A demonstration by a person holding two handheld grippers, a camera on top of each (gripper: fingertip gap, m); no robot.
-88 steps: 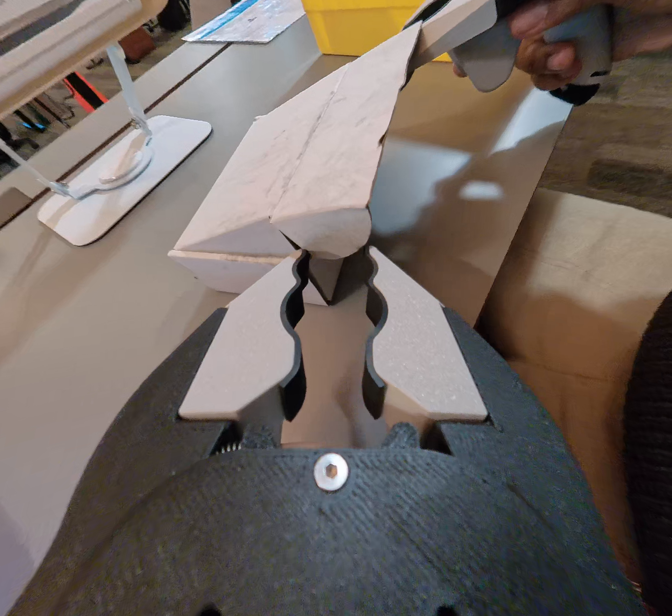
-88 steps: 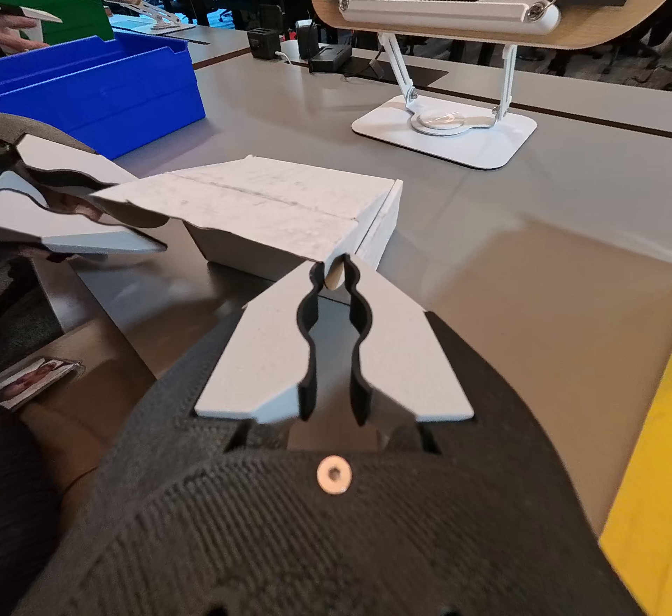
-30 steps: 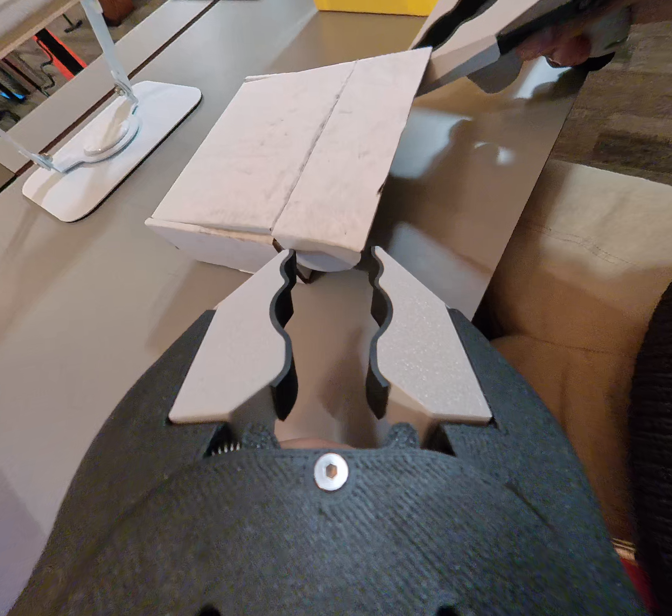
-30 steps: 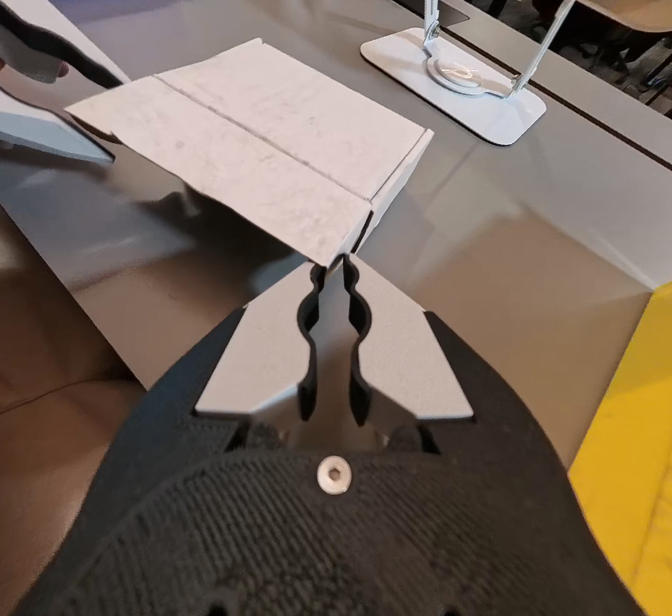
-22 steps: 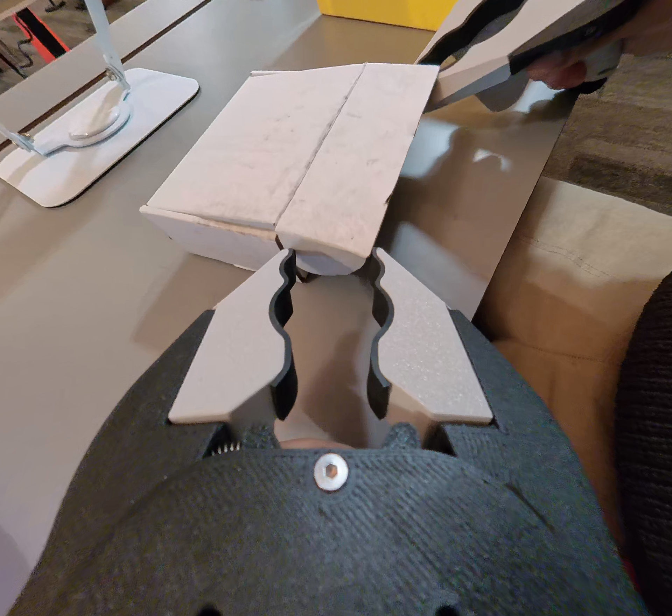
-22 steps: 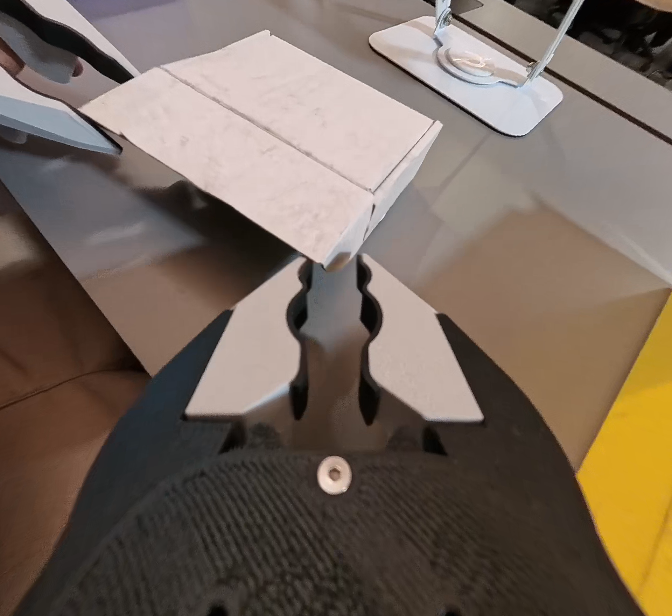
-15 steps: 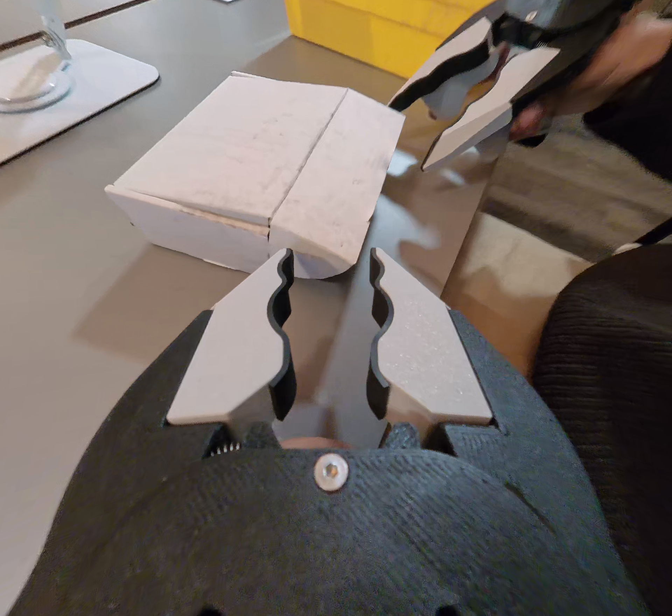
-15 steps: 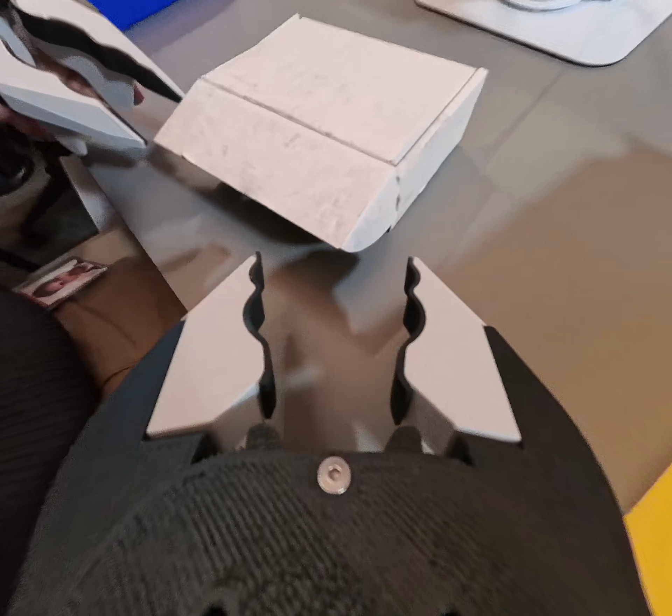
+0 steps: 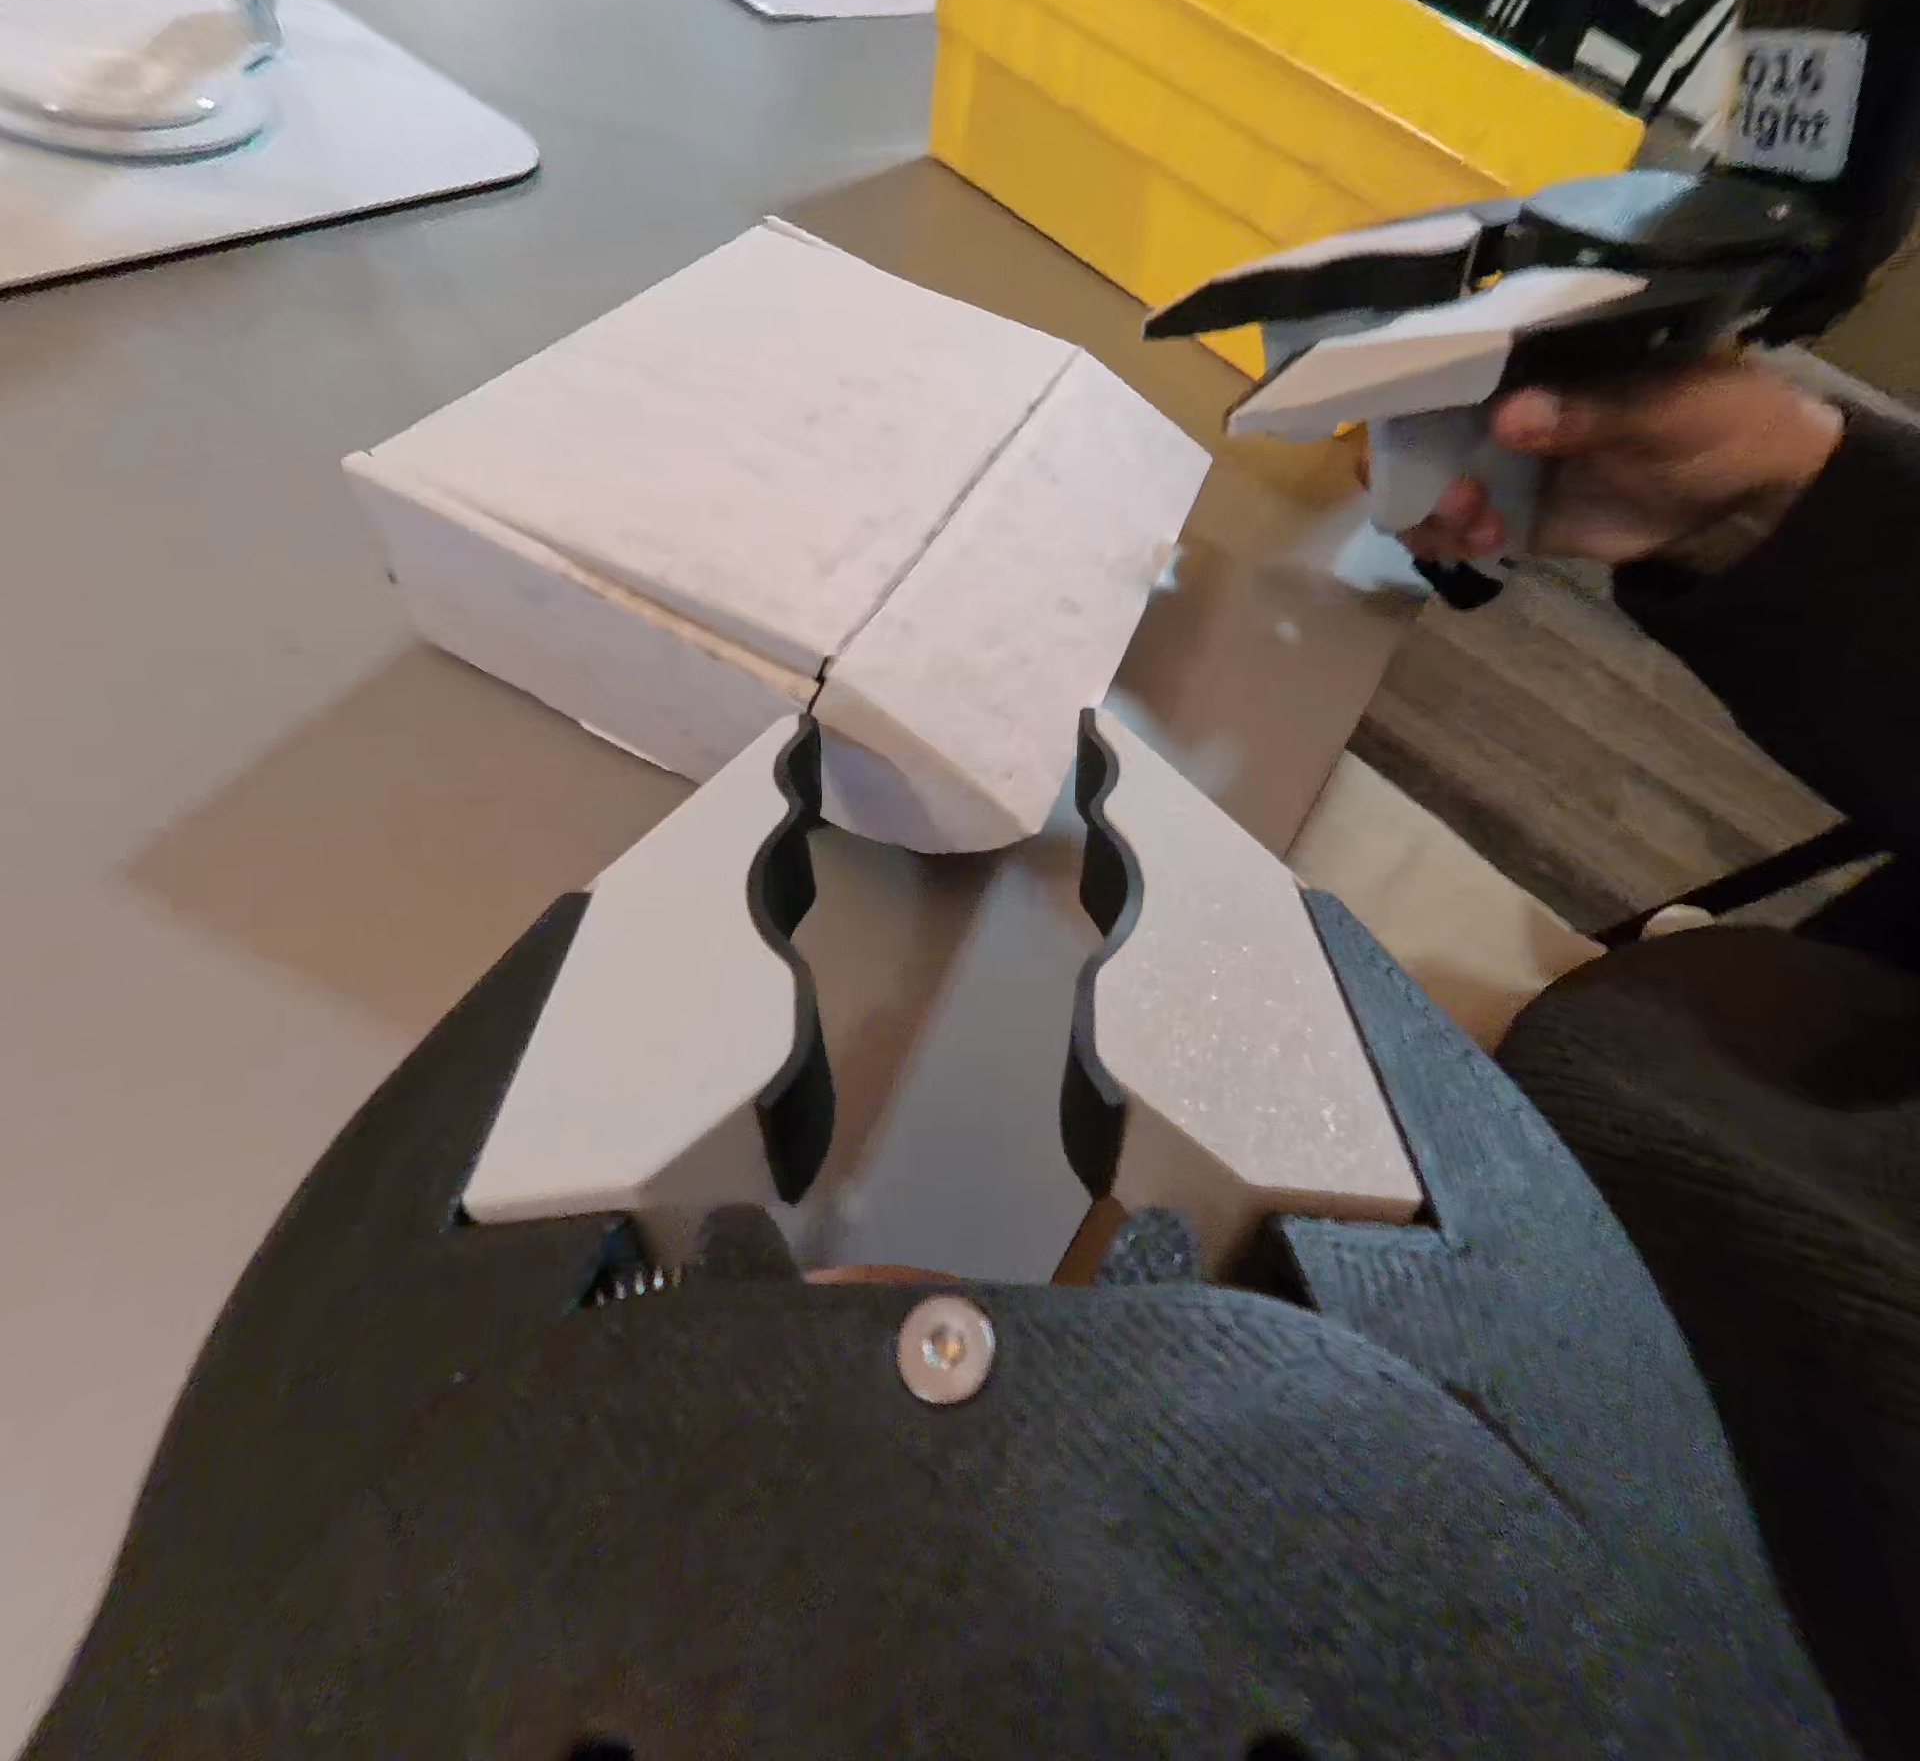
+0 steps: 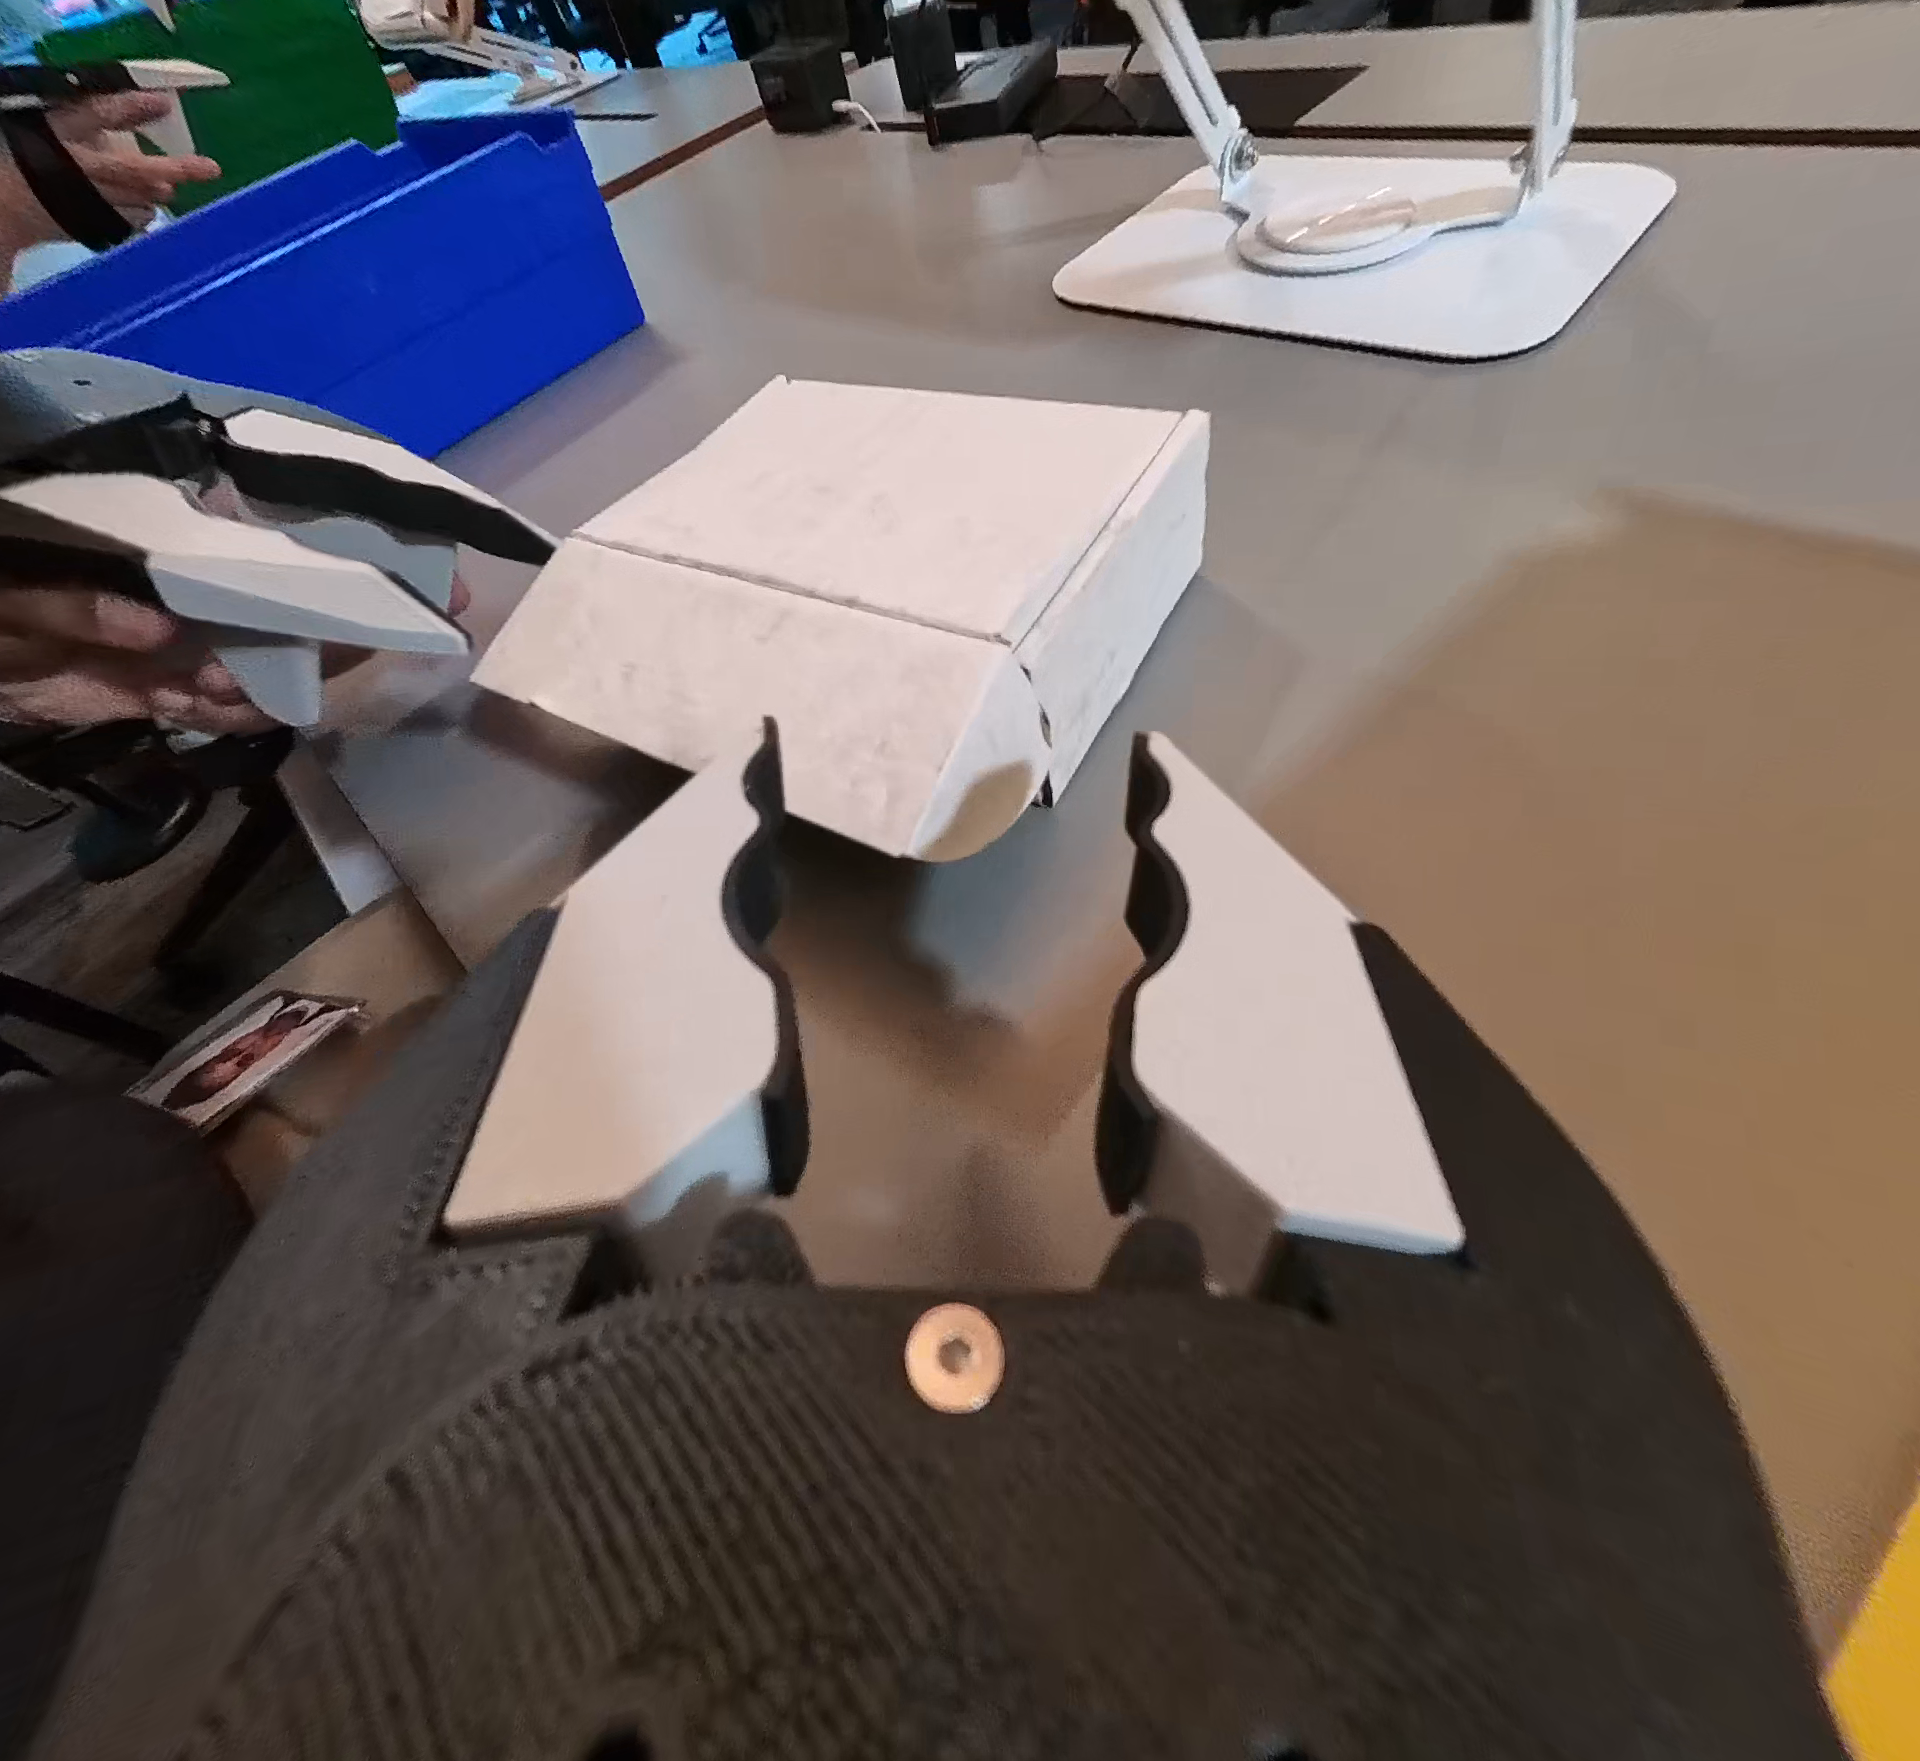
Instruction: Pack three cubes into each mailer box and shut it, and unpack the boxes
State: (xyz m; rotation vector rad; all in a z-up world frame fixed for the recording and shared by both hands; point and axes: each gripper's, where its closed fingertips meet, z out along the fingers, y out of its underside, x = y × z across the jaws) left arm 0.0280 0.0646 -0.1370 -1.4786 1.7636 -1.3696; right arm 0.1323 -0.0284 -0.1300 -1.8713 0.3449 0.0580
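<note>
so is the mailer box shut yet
Not fully: the mailer box lid lies down, but its front flap slopes out over the table edge, untucked.

- A white corrugated-cardboard mailer box (image 9: 748,485), low and rectangular, lies flat on the grey table near its front edge.
- Its lid is down over the body, the top panel scuffed with faint grey marks.
- The front flap (image 10: 769,683), creased along a straight fold line, slopes downward at an angle and is not tucked in; its rounded corner tab juts out at one end.
- No cubes can be seen.
</note>
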